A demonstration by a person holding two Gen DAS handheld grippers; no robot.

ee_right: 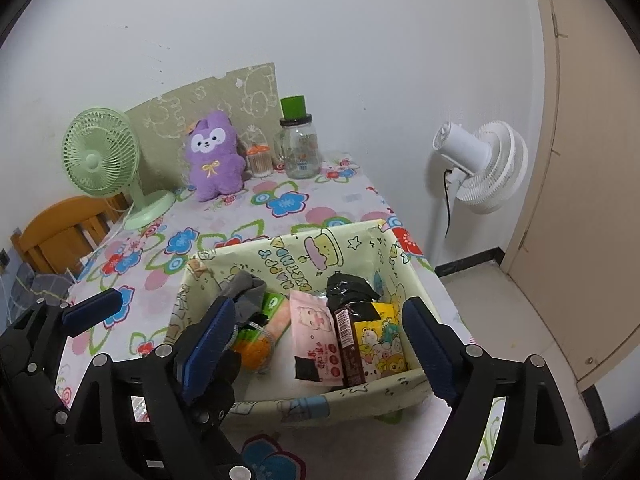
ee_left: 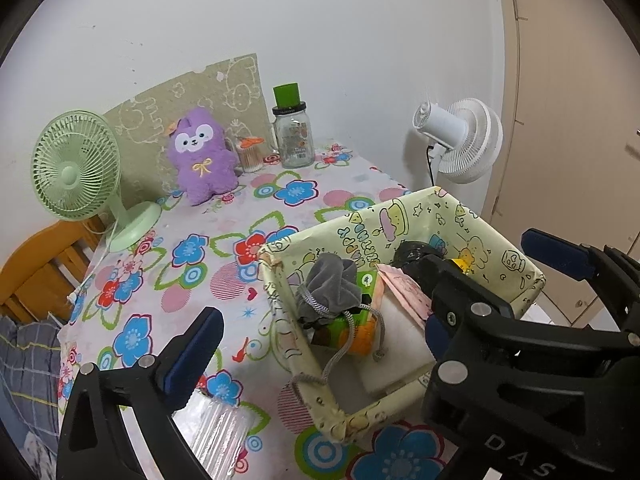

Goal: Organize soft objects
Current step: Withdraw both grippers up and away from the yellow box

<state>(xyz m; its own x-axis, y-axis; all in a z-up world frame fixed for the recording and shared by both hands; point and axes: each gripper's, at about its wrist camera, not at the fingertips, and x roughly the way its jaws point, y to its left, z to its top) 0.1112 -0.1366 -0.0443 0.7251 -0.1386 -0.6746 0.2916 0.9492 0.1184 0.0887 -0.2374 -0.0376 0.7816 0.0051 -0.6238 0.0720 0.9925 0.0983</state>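
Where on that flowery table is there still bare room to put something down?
The widest free patch of tablecloth lies between the purple plush and the patterned box, with the green fan bordering its left. The back edge is crowded with plush, cotton-swab jar and glass jar; the box itself is packed.

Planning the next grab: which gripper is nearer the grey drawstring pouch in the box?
Left. The left gripper hangs open over the grey drawstring pouch; the right gripper, open, hovers further right over the snack packets.

grey pouch [ee_right: 245, 289] partly hidden behind the right claw [ee_right: 316, 350].
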